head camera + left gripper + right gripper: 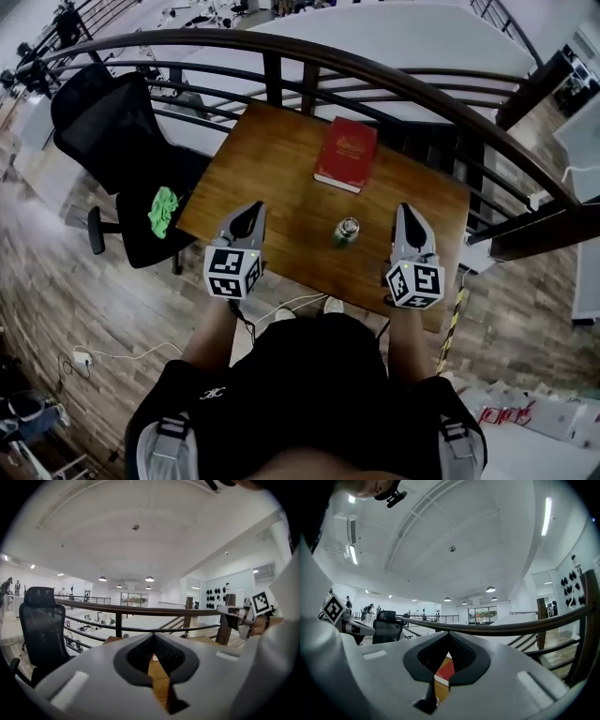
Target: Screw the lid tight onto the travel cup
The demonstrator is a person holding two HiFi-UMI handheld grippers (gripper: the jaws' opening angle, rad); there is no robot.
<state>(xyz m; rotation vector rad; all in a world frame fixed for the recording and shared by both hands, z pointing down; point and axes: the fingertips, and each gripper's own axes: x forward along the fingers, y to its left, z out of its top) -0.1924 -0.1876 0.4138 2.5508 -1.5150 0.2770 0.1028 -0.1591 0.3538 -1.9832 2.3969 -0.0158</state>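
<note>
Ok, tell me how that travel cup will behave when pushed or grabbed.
The travel cup stands upright and narrow on the table, so a sideways push may tip it. Once down, its round body would probably roll. Its shiny top suggests a hard shell, likely stiff and maybe slippery.

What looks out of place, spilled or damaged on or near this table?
Nothing is spilled or damaged. The travel cup stands upright on the table, and the red book lies flat, slightly askew to the table's edges. Only a green cloth crumpled on the chair seat looks misplaced.
</note>
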